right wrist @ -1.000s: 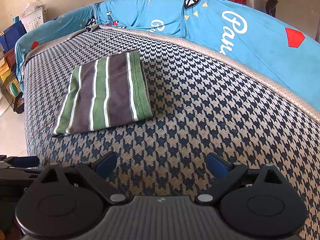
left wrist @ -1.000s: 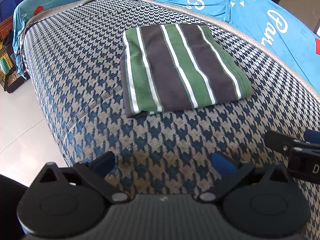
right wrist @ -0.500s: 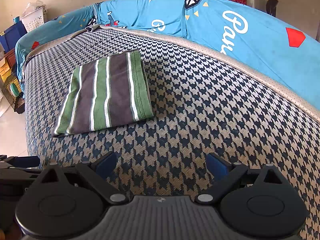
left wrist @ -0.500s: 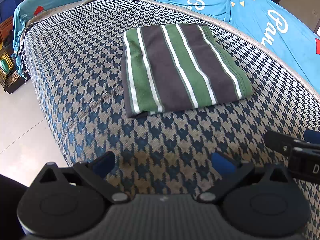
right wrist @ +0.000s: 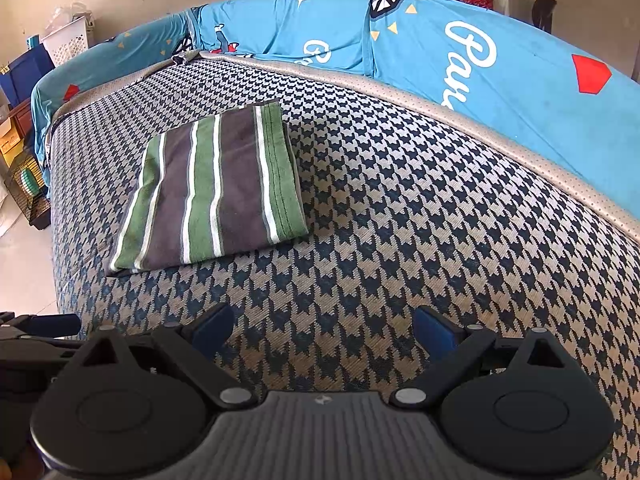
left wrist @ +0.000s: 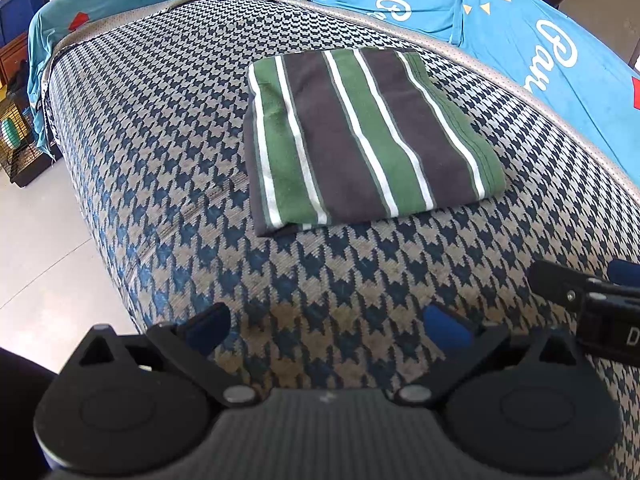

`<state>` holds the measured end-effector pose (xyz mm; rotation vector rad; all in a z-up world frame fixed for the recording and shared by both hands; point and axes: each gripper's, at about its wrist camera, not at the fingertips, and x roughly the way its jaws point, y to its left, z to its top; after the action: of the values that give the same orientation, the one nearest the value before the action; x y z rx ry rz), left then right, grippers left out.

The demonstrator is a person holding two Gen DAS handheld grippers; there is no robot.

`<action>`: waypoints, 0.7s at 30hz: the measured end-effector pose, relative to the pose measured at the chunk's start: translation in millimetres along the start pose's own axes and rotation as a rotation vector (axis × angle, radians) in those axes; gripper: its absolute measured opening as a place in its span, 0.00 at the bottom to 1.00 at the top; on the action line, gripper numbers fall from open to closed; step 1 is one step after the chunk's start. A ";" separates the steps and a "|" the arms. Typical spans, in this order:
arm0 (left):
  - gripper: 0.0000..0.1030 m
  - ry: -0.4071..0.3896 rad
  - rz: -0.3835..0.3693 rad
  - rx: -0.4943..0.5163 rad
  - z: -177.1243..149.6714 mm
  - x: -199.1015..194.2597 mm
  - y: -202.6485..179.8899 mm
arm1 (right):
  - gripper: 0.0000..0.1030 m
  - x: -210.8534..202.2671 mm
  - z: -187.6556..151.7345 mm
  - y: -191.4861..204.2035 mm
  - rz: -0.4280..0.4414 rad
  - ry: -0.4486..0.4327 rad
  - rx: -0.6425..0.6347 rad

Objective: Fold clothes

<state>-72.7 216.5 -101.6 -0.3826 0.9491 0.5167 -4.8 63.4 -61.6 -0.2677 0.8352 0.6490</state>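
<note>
Stretching wide across both views, a sofa seat (left wrist: 160,128) in coarse blue-and-tan houndstooth weave; lying flat on it toward the blue-draped backrest (right wrist: 500,64), a soft striped garment (left wrist: 360,136) already folded into a neat rectangle; hovering near the front edge, left tool (left wrist: 326,326) and right tool (right wrist: 324,326), both released, gripping nothing, folding apparently finished.
</note>
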 end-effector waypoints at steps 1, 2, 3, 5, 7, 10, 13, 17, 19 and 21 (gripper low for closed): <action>1.00 0.000 0.000 0.000 0.6 0.6 0.4 | 0.94 0.3 0.1 0.0 0.000 0.000 0.000; 1.00 0.001 0.000 0.000 -0.8 -1.4 -1.8 | 0.94 0.5 0.1 0.1 0.001 0.000 0.000; 1.00 0.001 0.001 0.000 -2.3 -3.3 -4.1 | 0.94 0.7 0.2 0.2 0.001 0.000 0.000; 1.00 0.002 0.001 0.000 -2.3 -3.6 -4.9 | 0.94 0.7 0.3 0.0 0.001 0.000 0.000; 1.00 0.003 0.001 0.000 -2.7 -3.9 -5.6 | 0.94 0.7 0.2 -0.2 0.001 0.000 0.000; 1.00 0.002 0.002 0.000 -2.5 -3.2 -6.1 | 0.94 1.4 0.3 -0.6 0.002 0.001 0.002; 1.00 0.002 0.002 0.000 -3.4 -4.1 -6.5 | 0.94 1.8 0.3 -0.9 0.002 0.001 0.002; 1.00 0.003 0.002 0.002 -2.9 -3.1 -5.9 | 0.94 1.5 0.0 -0.7 0.003 0.002 0.002; 1.00 0.006 0.002 0.004 -1.6 -1.0 -4.3 | 0.94 1.5 -0.1 -0.5 0.002 0.002 0.001; 1.00 0.007 0.004 0.007 -2.4 -1.2 -5.4 | 0.94 1.4 -0.2 -0.4 0.000 0.003 0.000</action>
<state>-71.7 210.5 -101.5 -0.3769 0.9586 0.5158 -4.0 63.7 -62.9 -0.2690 0.8385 0.6492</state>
